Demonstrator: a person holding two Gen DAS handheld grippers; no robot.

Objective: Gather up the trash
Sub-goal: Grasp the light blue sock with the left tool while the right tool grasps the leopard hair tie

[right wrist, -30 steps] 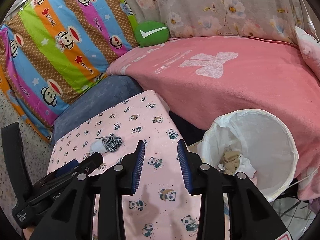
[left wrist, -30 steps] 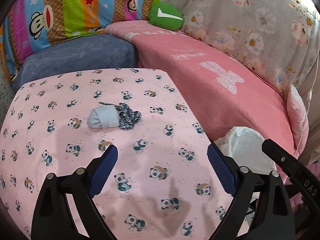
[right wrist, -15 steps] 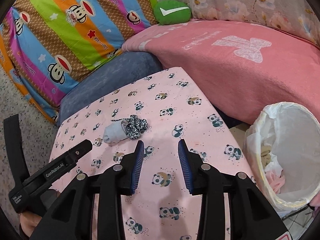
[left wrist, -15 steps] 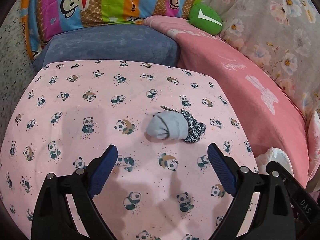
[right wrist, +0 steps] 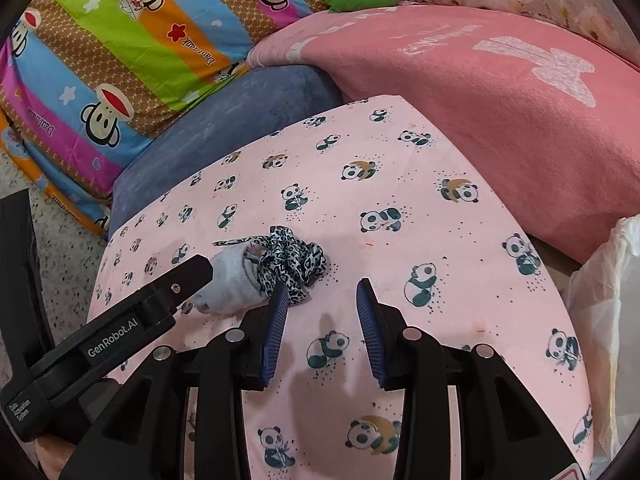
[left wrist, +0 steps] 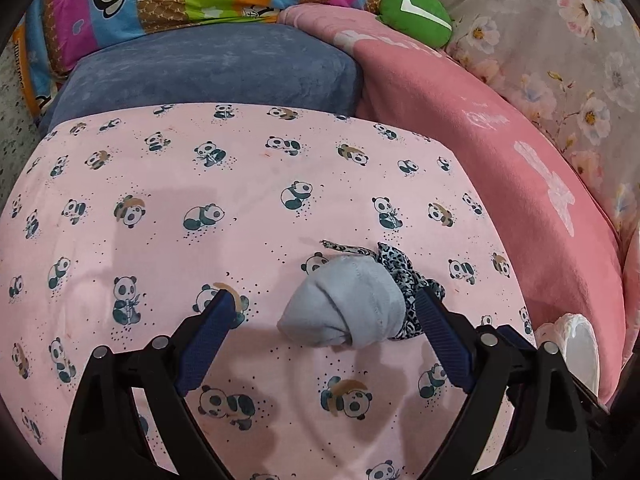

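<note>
Presently, the approach-to-grasp step is shown: the left claw (left wrist: 326, 314), its jaws spread wide, is placed astride the grey sock bundle (left wrist: 344, 308) (a leopard-print strip (left wrist: 400, 268) is tangled against it), which lies on the panda-print counter (left wrist: 160, 200). The right claw (right wrist: 322, 306) is held released just beside the bundle, grasping nothing. Closure of the left jaws on the bundle is judged to be required next, followed by carriage to the lined bin (right wrist: 604, 300) at the counter's right.

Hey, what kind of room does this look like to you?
Probably a home bedroom or living area: a pink blanket over a padded seat, a striped cartoon-monkey quilt, and a panda-print cloth with a balled sock on it.
</note>
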